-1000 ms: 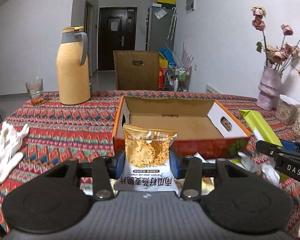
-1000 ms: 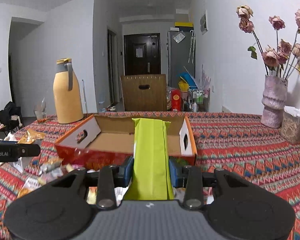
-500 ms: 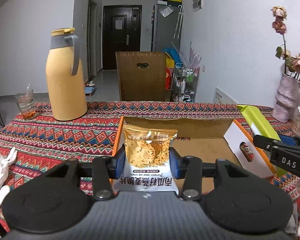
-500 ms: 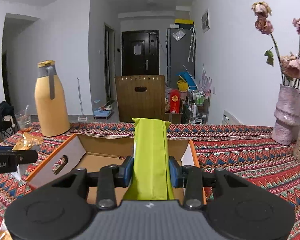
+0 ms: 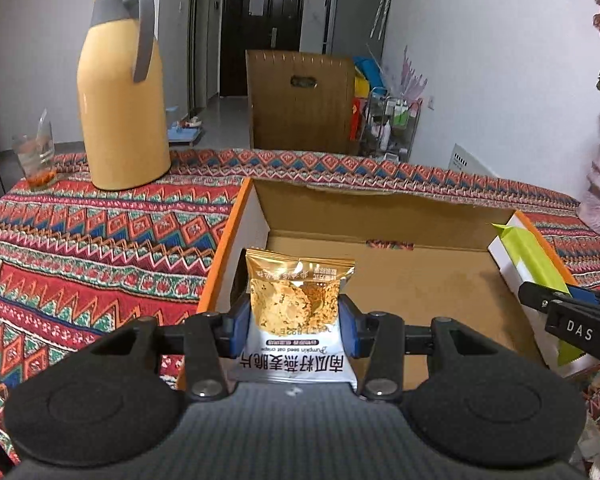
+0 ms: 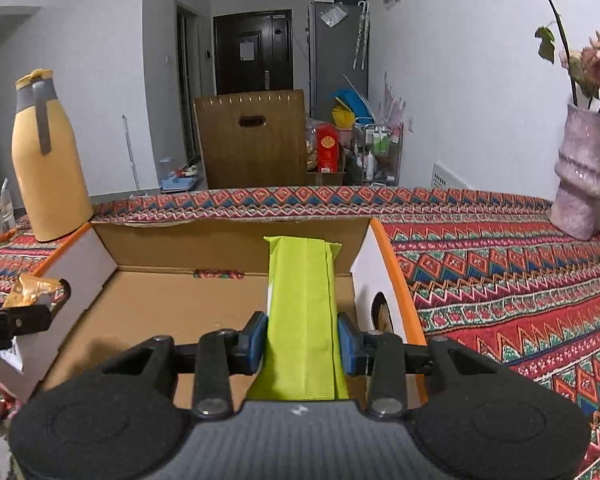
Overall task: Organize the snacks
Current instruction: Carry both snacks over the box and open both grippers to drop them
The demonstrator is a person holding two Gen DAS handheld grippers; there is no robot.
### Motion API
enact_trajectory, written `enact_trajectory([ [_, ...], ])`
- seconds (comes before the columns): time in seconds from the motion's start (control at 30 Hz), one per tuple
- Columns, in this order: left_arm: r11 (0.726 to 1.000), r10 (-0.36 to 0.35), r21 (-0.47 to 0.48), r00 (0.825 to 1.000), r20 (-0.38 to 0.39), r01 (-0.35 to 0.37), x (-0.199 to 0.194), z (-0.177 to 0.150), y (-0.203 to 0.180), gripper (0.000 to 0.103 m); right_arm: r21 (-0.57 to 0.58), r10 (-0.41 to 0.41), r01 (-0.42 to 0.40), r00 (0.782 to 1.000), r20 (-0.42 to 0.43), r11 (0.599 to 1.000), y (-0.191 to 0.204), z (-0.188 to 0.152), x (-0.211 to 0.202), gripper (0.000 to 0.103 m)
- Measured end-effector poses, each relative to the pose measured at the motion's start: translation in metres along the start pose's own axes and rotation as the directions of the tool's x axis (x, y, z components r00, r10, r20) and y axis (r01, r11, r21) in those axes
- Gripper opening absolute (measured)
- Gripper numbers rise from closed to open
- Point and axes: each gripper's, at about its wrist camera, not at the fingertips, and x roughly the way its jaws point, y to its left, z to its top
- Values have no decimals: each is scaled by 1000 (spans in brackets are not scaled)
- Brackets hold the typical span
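The left hand-held gripper [image 5: 296,320] is closed on a gold-and-white foil crisp packet [image 5: 298,312], holding it upright over the near left corner of the open orange-edged cardboard box [image 5: 380,280]. The right hand-held gripper [image 6: 302,340] is clamped on a long lime-green snack pouch [image 6: 304,300], held above the box's right side. The box rests on the desk [image 6: 500,280] with its patterned red cloth.

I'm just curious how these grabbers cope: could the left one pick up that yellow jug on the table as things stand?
Probably not right now. The left gripper is already shut on a gold snack packet over the cardboard box. The yellow jug stands off to the left beyond the box, with open tablecloth between, so it would need to let go first.
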Motion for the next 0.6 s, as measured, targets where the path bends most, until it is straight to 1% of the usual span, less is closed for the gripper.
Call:
enact_trajectory([
  [0.13, 1000, -5, 11, 1000, -14, 5, 6, -3, -3, 45, -12, -2, 2, 1000, -21, 1000, 0, -4, 6, 37],
  [0.23, 1000, -7, 20, 1000, -15, 7, 7, -5, -4, 52, -17, 5, -6, 1000, -30, 1000, 0, -4, 6, 39],
  [0.27, 1000, -10, 20, 1000, -11, 10, 6, -5, -4, 58, -21, 4, -4, 1000, -23, 1000, 0, -4, 4, 40],
  [0.3, 1000, -11, 19, 1000, -6, 11, 6, -5, -4, 63, -22, 5, -6, 1000, -19, 1000, 0, -4, 3, 48],
  [0.33, 1000, -7, 19, 1000, 4, 7, 4, -5, -5, 70, -20, 8, -8, 1000, -15, 1000, 1, -4, 1, 54],
  [0.37, 1000, -4, 21, 1000, 14, 3, 2, -6, -5, 75, -19, 7, -7, 1000, -5, 1000, 1, -2, -2, 64],
  [0.4, 1000, -4, 23, 1000, 22, 3, 1, -6, -6, 78, -19, 3, -3, 1000, 7, 1000, 0, -2, -4, 72],
  [0.43, 1000, -6, 24, 1000, 28, 5, -1, -6, -6, 84, -17, -2, 2, 1000, 16, 1000, 0, -1, -7, 76],
  [0.47, 1000, -7, 24, 999, 37, 6, -3, -6, -6, 90, -12, -3, 4, 1000, 26, 1000, -1, -1, -9, 85],
  [0.5, 1000, -5, 23, 999, 49, 4, -5, -6, -6, 94, -6, -2, 2, 999, 35, 1000, -2, 0, -11, 94],
  [0.53, 1000, -7, 23, 998, 60, 6, -7, -6, -6, 99, 3, 0, 0, 999, 43, 1000, -3, 0, -13, 98],
  [0.57, 1000, -5, 21, 998, 68, 4, -9, -5, -6, 103, 9, -1, 0, 999, 48, 1000, -5, 0, -14, 102],
  [0.6, 1000, 0, 17, 997, 78, -1, -12, -5, -6, 103, 14, -2, 1, 999, 51, 1000, -6, 1, -14, 103],
])
